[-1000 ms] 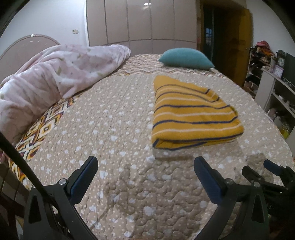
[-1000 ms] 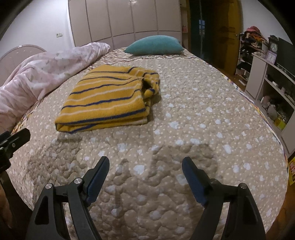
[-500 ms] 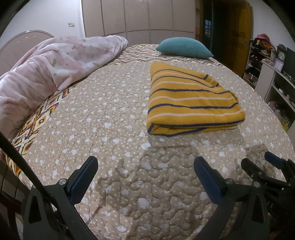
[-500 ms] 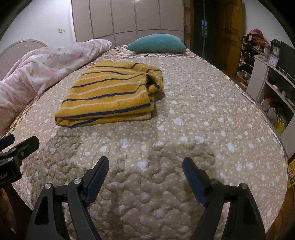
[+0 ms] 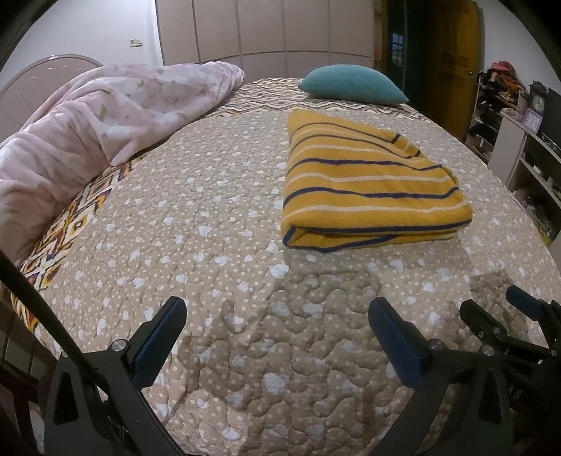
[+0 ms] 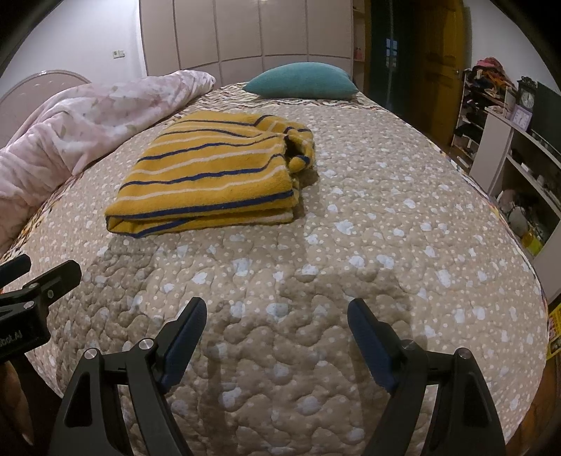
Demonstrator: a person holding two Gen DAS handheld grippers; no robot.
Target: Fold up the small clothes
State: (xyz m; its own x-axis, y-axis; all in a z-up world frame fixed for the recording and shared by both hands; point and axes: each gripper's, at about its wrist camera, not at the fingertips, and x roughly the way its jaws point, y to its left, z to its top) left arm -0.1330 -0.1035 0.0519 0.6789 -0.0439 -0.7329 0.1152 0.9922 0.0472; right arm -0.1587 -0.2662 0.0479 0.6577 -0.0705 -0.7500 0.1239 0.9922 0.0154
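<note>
A yellow garment with navy and white stripes (image 5: 368,182) lies folded into a flat rectangle on the beige dotted quilt (image 5: 217,245); in the right wrist view the same garment (image 6: 214,179) shows a bunched collar or sleeve end at its far right corner. My left gripper (image 5: 278,312) hovers open over bare quilt, well short of the garment's near edge, nothing between its fingers. My right gripper (image 6: 277,314) is open too, over empty quilt to the right of the garment. The right gripper (image 5: 491,305) shows at the lower right of the left wrist view.
A crumpled pink floral duvet (image 5: 105,115) covers the left side of the bed. A teal pillow (image 5: 350,84) lies at the far end. White shelves with clutter (image 6: 519,147) stand along the right. Wardrobe doors (image 5: 266,31) fill the back wall.
Both views now sit a little farther back from the folded garment, which appears slightly higher in frame. Both grippers stay open and empty.
</note>
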